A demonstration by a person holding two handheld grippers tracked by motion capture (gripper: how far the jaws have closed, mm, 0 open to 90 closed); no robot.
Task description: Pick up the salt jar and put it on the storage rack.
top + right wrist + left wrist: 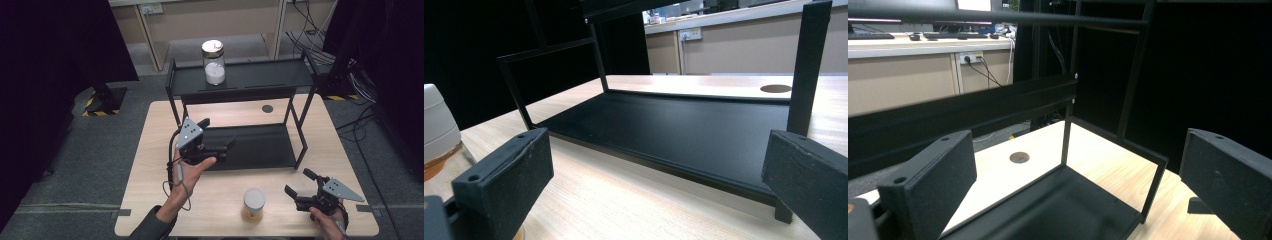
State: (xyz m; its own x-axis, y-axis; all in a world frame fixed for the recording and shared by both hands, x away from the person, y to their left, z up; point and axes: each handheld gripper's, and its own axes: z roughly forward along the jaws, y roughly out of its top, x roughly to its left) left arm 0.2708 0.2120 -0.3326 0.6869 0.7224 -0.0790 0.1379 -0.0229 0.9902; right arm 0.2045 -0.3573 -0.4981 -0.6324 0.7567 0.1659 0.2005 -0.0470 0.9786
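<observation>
A: On the near edge of the tabletop (150,150), a bit right of the middle, we had one jar with a white lid (254,204) standing alone, untouched, just left of our right gripper (298,191).

B: And that gripper's jaws stood wide apart, holding nothing. Our left gripper (219,145), at the front of the lower shelf (260,145), was equally open and empty.

A: So how far along were we, by our reckoning?

B: About halfway. One jar of white powder (214,62) already stood on the top shelf (260,77) of the black rack (300,135); the near jar was left to shelve.

A: Our count: two jars, two grippers, one rack with two shelves.
</observation>
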